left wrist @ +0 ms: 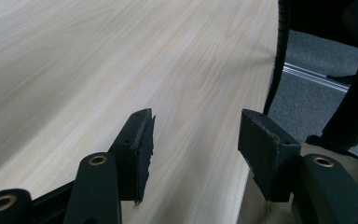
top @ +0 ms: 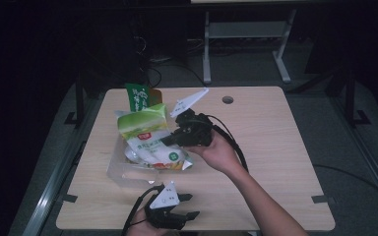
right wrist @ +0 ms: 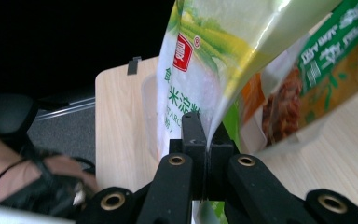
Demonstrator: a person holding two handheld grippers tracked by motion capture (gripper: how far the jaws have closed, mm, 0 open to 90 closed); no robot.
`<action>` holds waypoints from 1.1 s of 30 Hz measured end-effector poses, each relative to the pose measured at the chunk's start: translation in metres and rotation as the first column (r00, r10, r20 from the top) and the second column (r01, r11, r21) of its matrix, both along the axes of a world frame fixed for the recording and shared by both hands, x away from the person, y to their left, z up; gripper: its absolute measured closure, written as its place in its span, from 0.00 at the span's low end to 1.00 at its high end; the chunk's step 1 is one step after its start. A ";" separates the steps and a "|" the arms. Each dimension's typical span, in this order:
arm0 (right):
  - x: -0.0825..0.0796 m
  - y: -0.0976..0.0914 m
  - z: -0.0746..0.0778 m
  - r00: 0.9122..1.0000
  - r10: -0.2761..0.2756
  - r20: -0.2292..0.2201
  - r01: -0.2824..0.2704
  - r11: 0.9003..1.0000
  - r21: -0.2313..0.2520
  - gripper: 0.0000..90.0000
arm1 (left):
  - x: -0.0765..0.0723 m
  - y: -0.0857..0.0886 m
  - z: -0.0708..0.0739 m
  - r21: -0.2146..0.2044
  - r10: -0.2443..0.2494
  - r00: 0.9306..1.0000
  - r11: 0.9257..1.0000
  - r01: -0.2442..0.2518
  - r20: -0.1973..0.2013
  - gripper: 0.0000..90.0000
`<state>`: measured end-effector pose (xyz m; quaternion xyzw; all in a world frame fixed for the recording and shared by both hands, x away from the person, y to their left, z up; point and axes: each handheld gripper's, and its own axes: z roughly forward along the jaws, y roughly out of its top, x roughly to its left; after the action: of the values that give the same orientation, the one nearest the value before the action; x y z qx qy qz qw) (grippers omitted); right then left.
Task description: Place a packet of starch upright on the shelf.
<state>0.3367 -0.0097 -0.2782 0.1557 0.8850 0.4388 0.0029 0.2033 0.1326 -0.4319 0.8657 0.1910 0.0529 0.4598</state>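
On the pale wood-grain table (top: 275, 147), ringed by dark grey floor, your right gripper (right wrist: 207, 140) clamps the glossy white-and-green starch bag's (top: 150, 142) thin edge above the clear plastic tray (top: 115, 169); your left gripper (left wrist: 193, 140) stands empty, jaws apart, at the near edge.

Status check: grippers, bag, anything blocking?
Right hand-held gripper shut on white-green bag, lifting from clear tray. Left hand-held gripper open, empty. Green packet behind.
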 end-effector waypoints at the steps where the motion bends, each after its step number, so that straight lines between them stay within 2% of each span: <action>1: 0.002 0.005 0.000 1.000 0.002 0.000 -0.002 1.000 0.001 1.00 | 0.000 0.000 0.000 -0.005 -0.002 1.000 1.000 0.002 -0.002 0.50; 6: 0.008 0.033 0.000 0.999 0.031 0.006 -0.031 0.999 -0.009 1.00 | 0.000 0.000 0.000 -0.008 -0.008 1.000 1.000 0.008 0.009 0.50; 9: 0.012 0.048 -0.003 0.999 0.044 -0.011 -0.044 0.999 -0.007 1.00 | -0.001 0.002 0.001 -0.016 -0.003 1.000 1.000 0.003 0.001 0.50; 12: 0.015 0.068 -0.011 0.997 0.069 -0.020 -0.069 0.997 -0.016 1.00 | -0.001 0.003 0.000 -0.012 0.002 1.000 1.000 -0.002 0.006 0.49; 15: 0.016 0.077 -0.014 0.997 0.080 -0.023 -0.081 0.997 -0.019 1.00 | -0.001 0.003 0.000 -0.013 0.002 1.000 1.000 -0.002 0.003 0.49; 16: 0.018 0.085 -0.018 0.996 0.087 -0.037 -0.088 0.996 -0.025 1.00 | 0.000 0.003 0.000 -0.012 0.000 1.000 1.000 0.000 0.005 0.49; 20: 0.021 0.097 -0.026 0.993 0.102 -0.053 -0.104 0.994 -0.027 1.00 | -0.001 0.003 -0.001 -0.009 0.001 1.000 1.000 -0.001 -0.003 0.49; 22: 0.023 0.107 -0.032 0.990 0.120 -0.071 -0.121 0.993 -0.013 1.00 | -0.001 0.003 -0.001 -0.010 0.000 1.000 1.000 0.000 -0.003 0.49; 25: 0.024 0.112 -0.036 0.988 0.129 -0.083 -0.130 0.992 -0.007 1.00 | -0.001 0.003 -0.002 -0.009 -0.001 1.000 1.000 0.001 -0.006 0.49; 27: 0.025 0.116 -0.041 0.987 0.137 -0.088 -0.139 0.990 -0.020 1.00 | -0.002 0.003 -0.003 -0.009 -0.006 1.000 1.000 0.006 -0.008 0.49; 28: 0.025 0.119 -0.047 0.987 0.135 -0.083 -0.139 0.990 -0.036 1.00 | -0.002 0.003 -0.003 -0.010 -0.007 1.000 1.000 0.007 -0.008 0.49; 29: 0.025 0.119 -0.047 0.987 0.135 -0.083 -0.139 0.990 -0.036 1.00 | -0.001 0.003 -0.002 -0.007 -0.013 1.000 1.000 0.013 0.002 0.49; 33: 0.025 0.119 -0.061 0.987 0.130 -0.093 -0.134 0.990 -0.038 0.99 | -0.002 0.003 -0.002 -0.002 -0.011 1.000 1.000 0.011 -0.005 0.50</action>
<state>0.3614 0.1094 -0.3390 0.1164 0.9021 0.4109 -0.0627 0.2014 0.1352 -0.4343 0.8664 0.1876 0.0481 0.4602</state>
